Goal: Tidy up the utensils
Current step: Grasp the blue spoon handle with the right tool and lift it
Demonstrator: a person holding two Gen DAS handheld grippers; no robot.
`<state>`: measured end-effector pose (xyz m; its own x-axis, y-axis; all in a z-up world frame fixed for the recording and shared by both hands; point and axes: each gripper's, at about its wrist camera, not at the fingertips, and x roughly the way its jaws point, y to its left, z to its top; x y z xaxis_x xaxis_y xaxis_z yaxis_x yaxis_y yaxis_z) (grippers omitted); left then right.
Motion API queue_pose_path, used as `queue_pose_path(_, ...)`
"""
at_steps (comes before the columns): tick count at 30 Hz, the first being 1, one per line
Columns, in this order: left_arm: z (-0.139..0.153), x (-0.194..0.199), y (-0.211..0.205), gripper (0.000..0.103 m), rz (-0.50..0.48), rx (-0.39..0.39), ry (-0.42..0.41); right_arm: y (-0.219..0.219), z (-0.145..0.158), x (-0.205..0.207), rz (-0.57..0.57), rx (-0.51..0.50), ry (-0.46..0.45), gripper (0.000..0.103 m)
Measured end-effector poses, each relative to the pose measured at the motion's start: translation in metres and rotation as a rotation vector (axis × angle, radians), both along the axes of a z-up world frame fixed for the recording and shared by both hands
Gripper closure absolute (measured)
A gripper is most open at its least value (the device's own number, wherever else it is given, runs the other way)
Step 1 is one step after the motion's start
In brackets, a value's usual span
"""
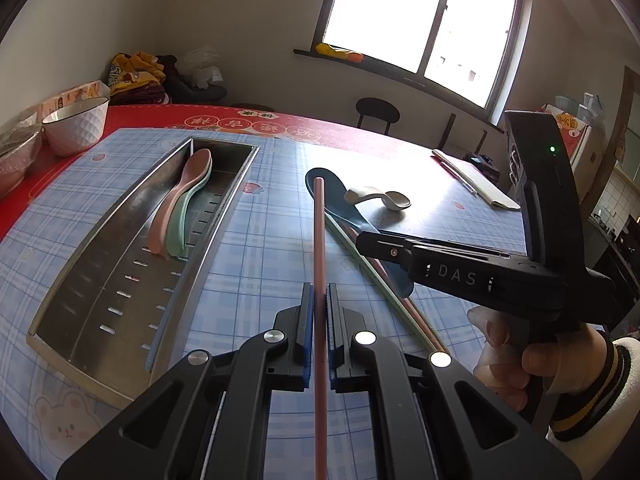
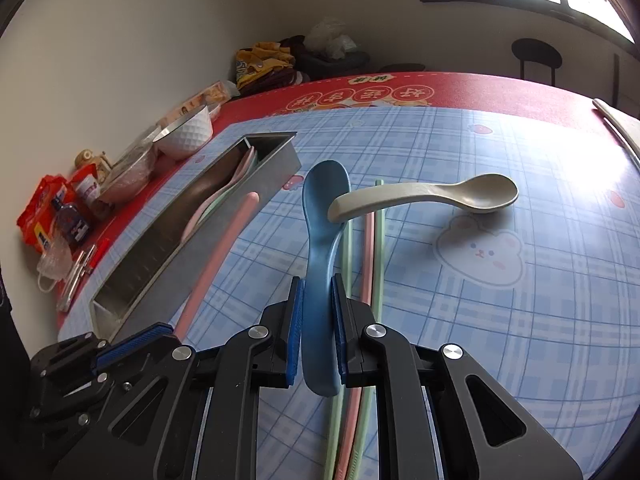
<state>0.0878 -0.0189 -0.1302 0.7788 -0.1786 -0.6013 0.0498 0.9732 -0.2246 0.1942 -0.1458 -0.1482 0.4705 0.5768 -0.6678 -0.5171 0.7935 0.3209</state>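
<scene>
Tongs both loaded: left gripper (image 1: 319, 312) pinches pink chopstick (image 1: 319, 232), right gripper (image 2: 318, 320) clamps blue spoon (image 2: 320, 240); we sort into tray (image 1: 100, 280).

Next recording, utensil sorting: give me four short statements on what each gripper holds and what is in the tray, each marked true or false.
1. The left gripper is shut on a pink chopstick. True.
2. The right gripper holds the beige spoon. False: it grips the blue spoon; the beige one lies on the table.
3. The metal tray holds a pink spoon and a green spoon. True.
4. All chopsticks are in the tray. False: several lie on the table beside the blue spoon.
</scene>
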Motion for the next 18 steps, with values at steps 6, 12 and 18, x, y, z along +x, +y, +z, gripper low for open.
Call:
queue_pose_path(6, 0.0, 0.001, 0.0, 0.097, -0.001, 0.001, 0.004, -0.008, 0.005, -0.009, 0.016, 0.057, -0.05, 0.089)
queue_pose_path(12, -0.001, 0.001, 0.0, 0.097, 0.001, 0.002, 0.007, -0.032, 0.01, -0.014, -0.095, 0.135, -0.085, 0.089)
queue_pose_path(18, -0.001, 0.001, -0.001, 0.097, 0.0, 0.01, 0.007, -0.054, 0.009, -0.014, -0.177, 0.207, -0.09, 0.089)
